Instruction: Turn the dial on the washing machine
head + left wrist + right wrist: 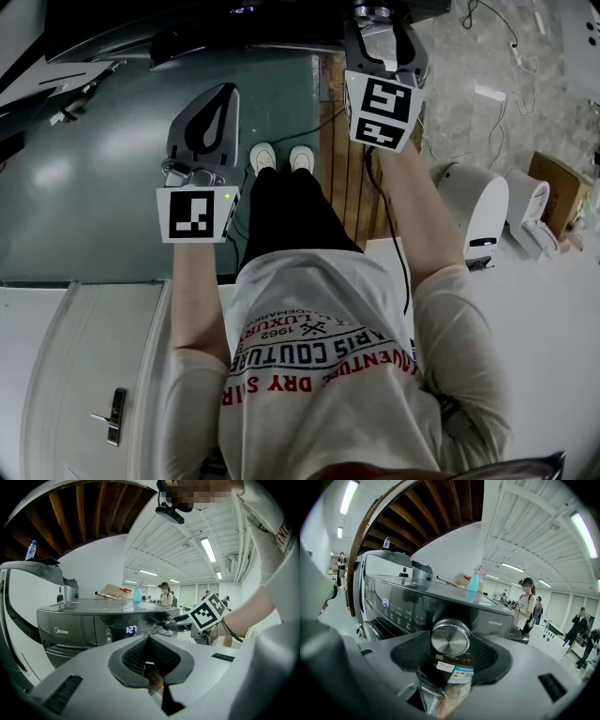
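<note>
Your right gripper clamps its 2 jaws on the dial on the washing machine's front panel, and your left gripper hangs closed and empty short of that machine, so the grasp looks made and the turn is left.

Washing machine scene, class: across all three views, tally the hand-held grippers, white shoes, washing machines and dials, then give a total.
hand-held grippers: 2, the left hand-held gripper and the right hand-held gripper
white shoes: 2
washing machine: 1
dial: 1
total: 6
</note>
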A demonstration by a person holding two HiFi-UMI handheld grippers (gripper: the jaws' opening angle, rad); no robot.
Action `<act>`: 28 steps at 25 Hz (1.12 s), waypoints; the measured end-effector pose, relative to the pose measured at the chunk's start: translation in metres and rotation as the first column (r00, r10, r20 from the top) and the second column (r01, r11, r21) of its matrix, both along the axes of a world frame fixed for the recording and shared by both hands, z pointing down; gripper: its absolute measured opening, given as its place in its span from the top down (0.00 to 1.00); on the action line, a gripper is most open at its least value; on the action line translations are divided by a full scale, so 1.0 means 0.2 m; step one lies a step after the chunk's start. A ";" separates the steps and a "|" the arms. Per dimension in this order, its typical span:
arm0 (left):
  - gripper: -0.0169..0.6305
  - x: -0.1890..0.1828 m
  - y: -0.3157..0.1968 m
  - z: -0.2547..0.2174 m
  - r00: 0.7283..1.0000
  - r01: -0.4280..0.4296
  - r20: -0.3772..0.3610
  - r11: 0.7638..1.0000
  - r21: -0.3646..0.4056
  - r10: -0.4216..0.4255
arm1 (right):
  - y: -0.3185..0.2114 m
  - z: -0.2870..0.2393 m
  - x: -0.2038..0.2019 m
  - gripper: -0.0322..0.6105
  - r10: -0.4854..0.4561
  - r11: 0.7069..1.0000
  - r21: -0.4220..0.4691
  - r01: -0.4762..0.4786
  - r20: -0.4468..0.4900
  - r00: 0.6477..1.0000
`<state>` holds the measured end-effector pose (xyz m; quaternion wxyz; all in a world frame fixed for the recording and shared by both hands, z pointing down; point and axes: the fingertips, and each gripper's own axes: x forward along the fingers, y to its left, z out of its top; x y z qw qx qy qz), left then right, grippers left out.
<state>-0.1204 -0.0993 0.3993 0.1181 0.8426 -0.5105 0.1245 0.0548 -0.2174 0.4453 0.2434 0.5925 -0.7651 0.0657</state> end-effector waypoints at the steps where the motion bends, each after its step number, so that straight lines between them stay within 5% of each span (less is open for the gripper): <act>1: 0.95 0.00 0.00 0.00 1.000 0.000 -0.001 1.000 -0.004 0.000 | 0.00 0.00 0.00 0.52 -0.004 1.000 0.004 0.004 0.000 1.000; 12: 0.95 0.00 -0.01 -0.23 0.998 -0.043 0.039 0.997 0.068 0.041 | 0.19 -0.22 -0.01 0.59 -0.073 0.995 0.075 0.067 0.080 0.994; 21: 0.95 -0.03 0.03 -0.59 0.995 -0.094 0.045 0.985 0.143 0.088 | 0.44 -0.57 -0.12 0.83 -0.140 0.987 0.098 0.130 0.114 0.984; 28: 0.95 -0.09 0.13 -0.82 0.989 -0.132 0.090 0.969 0.207 0.116 | 0.61 -0.82 -0.21 0.89 -0.186 0.978 0.128 0.166 0.168 0.968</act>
